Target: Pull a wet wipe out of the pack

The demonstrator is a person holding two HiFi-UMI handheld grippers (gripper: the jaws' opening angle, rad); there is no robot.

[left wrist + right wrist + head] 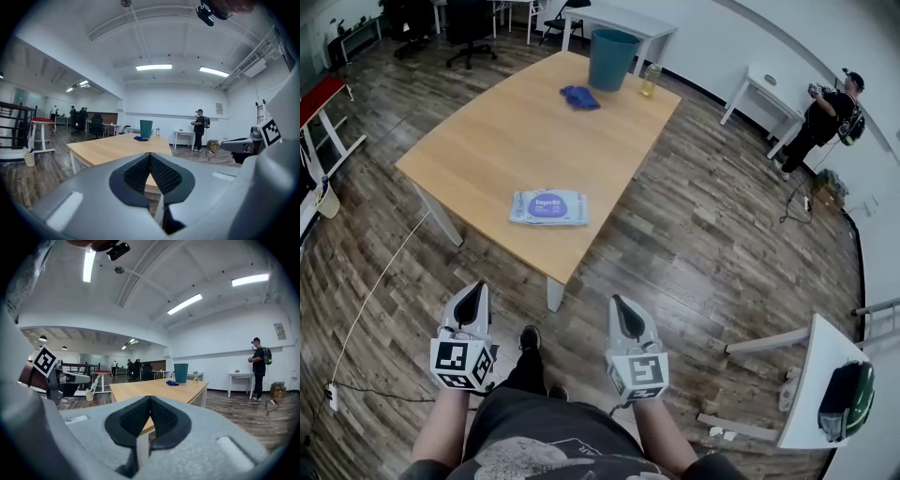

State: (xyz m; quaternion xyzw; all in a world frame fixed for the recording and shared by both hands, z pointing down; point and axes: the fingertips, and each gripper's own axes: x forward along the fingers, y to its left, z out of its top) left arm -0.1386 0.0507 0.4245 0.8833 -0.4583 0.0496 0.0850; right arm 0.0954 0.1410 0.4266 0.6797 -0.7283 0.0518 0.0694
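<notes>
Left tool: grey two-jaw left tool (pixel 474 292), jaws together, empty, short of the worktop's near edge.
Right tool: grey right tool (pixel 621 302), likewise closed on nothing.
Pack: flat white-and-purple soft plastic wet wipe pack (pixel 549 207), lying just inside the near edge of the light wooden worktop (pixel 487 141).
Handling: probably light, limp and slick, so it may slide when tugged.
Hold: pin one end, pinch at the centre opening.

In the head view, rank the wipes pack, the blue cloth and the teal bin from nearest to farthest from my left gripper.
1. Wipes pack, near edge of the table.
2. Blue cloth, toward the far end.
3. Teal bin, just beyond the cloth.
</notes>
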